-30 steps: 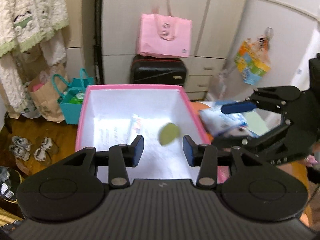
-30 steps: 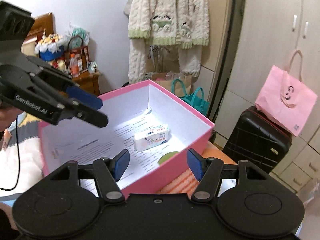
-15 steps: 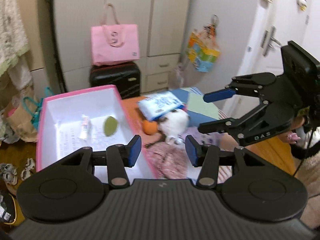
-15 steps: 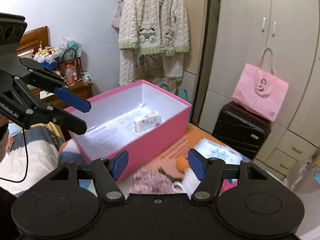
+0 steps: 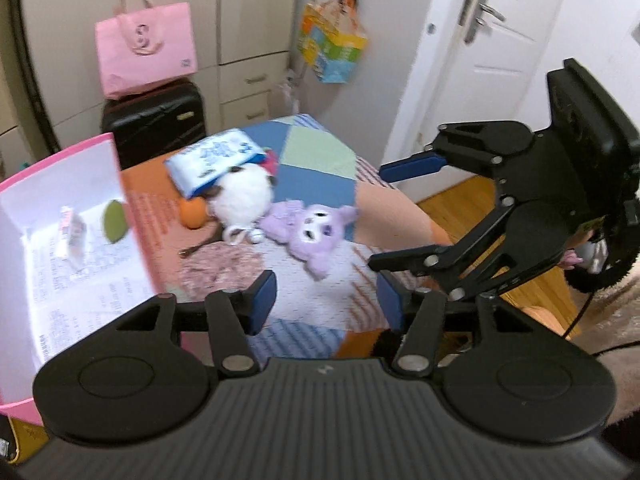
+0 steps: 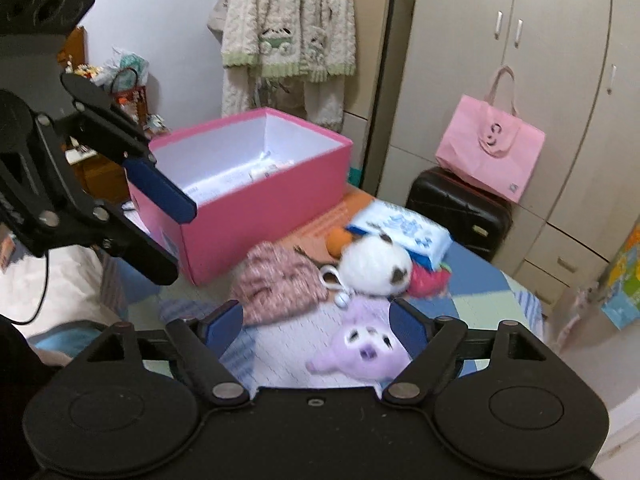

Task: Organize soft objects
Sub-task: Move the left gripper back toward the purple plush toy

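On the patchwork cover (image 5: 320, 152) we see the soft things in a loose heap: a purple plush toy (image 5: 310, 232), a white plush toy (image 5: 244, 194) just behind it, a pink knitted cloth (image 6: 276, 280) and a blue tissue pack (image 5: 214, 160) leaning on the white one. Beside them stands the pink box (image 6: 256, 208), with a green disc (image 5: 114, 222) inside. Our left gripper (image 5: 326, 300) is opening and empty. Our right gripper (image 6: 316, 322) is opening too, its fingers apart over the purple plush toy without pressing it.
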The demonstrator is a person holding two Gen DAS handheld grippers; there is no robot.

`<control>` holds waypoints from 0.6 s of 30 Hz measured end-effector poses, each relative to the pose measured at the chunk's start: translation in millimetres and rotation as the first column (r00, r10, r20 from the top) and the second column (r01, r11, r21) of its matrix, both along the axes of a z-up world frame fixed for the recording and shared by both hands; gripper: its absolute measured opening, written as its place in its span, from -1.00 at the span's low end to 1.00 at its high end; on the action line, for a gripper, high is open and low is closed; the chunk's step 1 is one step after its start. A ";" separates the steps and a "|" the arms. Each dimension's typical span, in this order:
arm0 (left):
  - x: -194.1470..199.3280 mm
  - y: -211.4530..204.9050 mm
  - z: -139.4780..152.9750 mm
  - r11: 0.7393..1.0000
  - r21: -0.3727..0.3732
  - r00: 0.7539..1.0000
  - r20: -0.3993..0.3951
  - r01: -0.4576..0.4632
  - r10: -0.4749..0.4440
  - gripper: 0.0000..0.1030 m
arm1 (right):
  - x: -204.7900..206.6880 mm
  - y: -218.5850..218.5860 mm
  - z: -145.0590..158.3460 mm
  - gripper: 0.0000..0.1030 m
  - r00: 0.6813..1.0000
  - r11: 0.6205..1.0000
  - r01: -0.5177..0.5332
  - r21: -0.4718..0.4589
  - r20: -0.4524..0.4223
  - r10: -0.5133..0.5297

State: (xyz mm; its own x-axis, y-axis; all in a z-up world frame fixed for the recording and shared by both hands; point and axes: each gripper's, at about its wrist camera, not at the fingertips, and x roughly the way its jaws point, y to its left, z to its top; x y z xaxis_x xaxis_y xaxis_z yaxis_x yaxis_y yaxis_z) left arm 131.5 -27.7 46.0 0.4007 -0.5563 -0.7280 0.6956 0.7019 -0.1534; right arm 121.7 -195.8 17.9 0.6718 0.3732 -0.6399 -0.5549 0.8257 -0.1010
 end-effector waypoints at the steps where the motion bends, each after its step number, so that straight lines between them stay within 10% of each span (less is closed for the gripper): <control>1: -0.2 -5.4 -1.6 1.000 0.001 1.000 -0.003 0.010 -0.010 0.21 | -1.7 -2.4 -4.9 0.63 1.000 1.000 0.005 -0.006 -0.004 -0.005; 18: 48.5 -50.7 -67.9 0.999 -0.042 0.998 -0.061 -0.033 0.031 0.24 | 17.9 -21.8 -80.3 0.69 0.995 0.994 -0.094 -0.058 0.015 0.095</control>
State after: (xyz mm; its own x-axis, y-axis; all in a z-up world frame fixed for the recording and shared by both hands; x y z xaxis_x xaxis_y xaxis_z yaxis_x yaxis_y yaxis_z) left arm 180.1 -78.4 -21.9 0.3747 -0.5753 -0.7271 0.6614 0.7154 -0.2252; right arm 139.6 -217.6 -62.4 0.6463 0.3989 -0.6505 -0.6282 0.7621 -0.1568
